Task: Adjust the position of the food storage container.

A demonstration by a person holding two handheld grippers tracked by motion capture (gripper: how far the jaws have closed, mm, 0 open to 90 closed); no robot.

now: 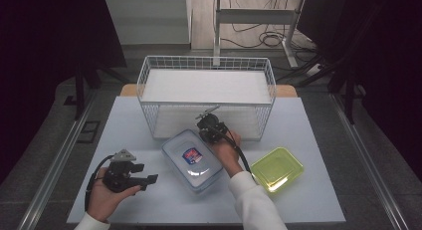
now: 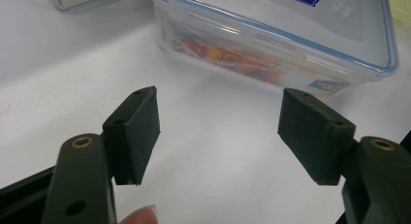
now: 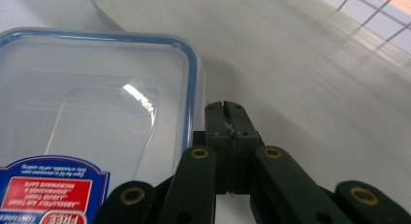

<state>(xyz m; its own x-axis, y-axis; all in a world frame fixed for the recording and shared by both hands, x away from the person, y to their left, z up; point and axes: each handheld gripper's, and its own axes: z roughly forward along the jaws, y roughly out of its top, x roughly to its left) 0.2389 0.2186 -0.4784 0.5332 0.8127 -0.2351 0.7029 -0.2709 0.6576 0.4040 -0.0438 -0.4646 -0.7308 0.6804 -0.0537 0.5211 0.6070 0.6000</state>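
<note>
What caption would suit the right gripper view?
Shut right gripper beside the blue-rimmed clear container on the white table.

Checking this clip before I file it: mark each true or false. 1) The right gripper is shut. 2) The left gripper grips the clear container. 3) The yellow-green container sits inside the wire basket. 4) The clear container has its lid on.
1) True: the right gripper is shut, nothing between its jaws.
2) False: the left gripper is open, short of the clear container.
3) False: the yellow-green container lies on the table, outside the wire basket.
4) True.
</note>
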